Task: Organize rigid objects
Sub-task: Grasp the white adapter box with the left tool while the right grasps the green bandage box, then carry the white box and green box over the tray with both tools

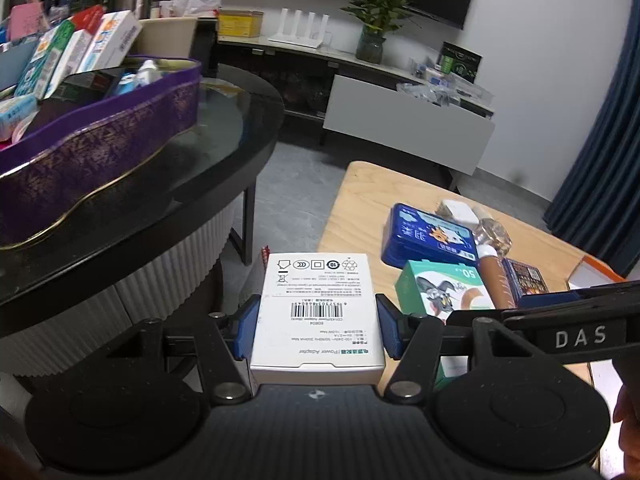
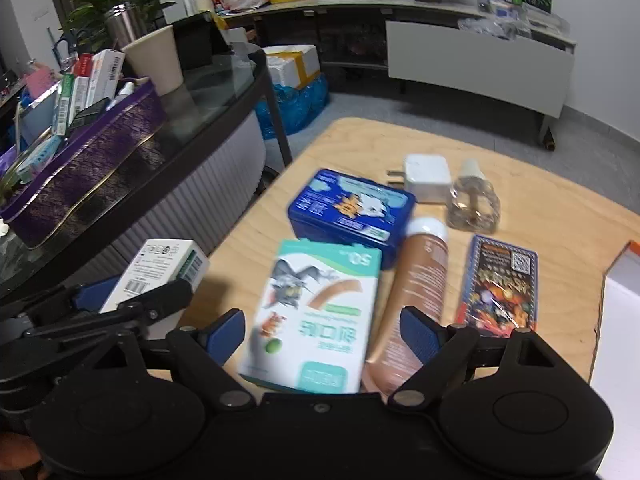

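My left gripper [image 1: 316, 330] is shut on a white power adapter box [image 1: 318, 312], held in the air between the black round table and the wooden table; the box also shows in the right wrist view [image 2: 156, 274]. My right gripper [image 2: 324, 334] is open above the wooden table [image 2: 540, 216], its blue pads either side of a green-and-white bandage box [image 2: 316, 316] and a brown tube [image 2: 416, 292], touching neither as far as I can tell. A purple basket [image 1: 100, 152] full of small boxes stands on the black table.
On the wooden table lie a blue tin [image 2: 352, 208], a white charger [image 2: 426, 178], a clear bottle [image 2: 474, 200] and a colourful card pack [image 2: 500, 286]. A paper cup [image 2: 156, 58] stands behind the basket. A white-orange box [image 2: 624, 276] sits at the right edge.
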### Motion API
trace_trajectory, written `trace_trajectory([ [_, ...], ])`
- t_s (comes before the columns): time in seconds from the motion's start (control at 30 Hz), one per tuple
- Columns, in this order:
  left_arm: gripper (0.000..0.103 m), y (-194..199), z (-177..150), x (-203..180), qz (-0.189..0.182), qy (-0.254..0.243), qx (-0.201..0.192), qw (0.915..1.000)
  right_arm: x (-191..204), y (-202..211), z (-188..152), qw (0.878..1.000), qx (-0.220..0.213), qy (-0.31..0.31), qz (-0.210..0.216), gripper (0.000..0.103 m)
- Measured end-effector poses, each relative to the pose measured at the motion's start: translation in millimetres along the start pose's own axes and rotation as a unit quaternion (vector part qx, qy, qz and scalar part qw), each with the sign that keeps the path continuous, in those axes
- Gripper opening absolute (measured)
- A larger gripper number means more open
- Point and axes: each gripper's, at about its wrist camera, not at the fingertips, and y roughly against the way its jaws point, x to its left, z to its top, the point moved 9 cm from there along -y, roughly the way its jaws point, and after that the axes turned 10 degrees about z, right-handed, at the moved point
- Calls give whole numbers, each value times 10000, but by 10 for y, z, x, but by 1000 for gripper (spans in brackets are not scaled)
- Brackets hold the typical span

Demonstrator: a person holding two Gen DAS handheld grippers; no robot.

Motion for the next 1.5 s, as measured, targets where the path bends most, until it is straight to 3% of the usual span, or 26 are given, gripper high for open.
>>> trace_trajectory([
  [0.1, 59, -1, 10, 93, 181, 106, -27, 9998, -3, -151, -1, 9991, 242, 56, -337, 102],
  [0.23, 59, 38, 30, 171, 369, 80, -111, 9992, 43, -278, 58, 9992, 224, 7, -326, 103],
  [0.33, 59, 48, 16, 175, 398, 87, -106, 9991, 100, -358, 32, 9960, 375, 418, -696, 103],
  [0.47, 59, 88, -4, 159, 364, 99, -109, 9992, 114, -337, -33, 9955, 379, 270, -824, 103],
  [0.6, 59, 131, -30, 177, 302, 150, -111, 9994, 75, -242, -134, 9982, 164, 55, -573, 99],
  [0.67, 59, 154, -41, 162, 294, 128, -123, 9994, 7, -197, -133, 9980, 46, -51, -631, 85],
  [0.8, 59, 199, -55, 136, 238, 146, -130, 9995, -46, -291, -145, 9978, 305, -325, -499, 86],
  [0.93, 59, 232, -69, 113, 185, 108, -149, 9997, -51, -278, -167, 9981, 113, -296, -524, 85],
  [1.2, 59, 368, -35, -40, 46, 30, -286, 9996, 26, 325, -69, 9966, -638, -128, -509, 84],
  [1.33, 59, 529, 4, -193, -128, -8, -389, 9992, -107, 748, -90, 9928, -978, -208, -662, 84],
  [1.5, 59, 754, 34, -544, -457, -201, -521, 9974, -450, 1400, -308, 9831, -1364, -410, -1146, 84],
])
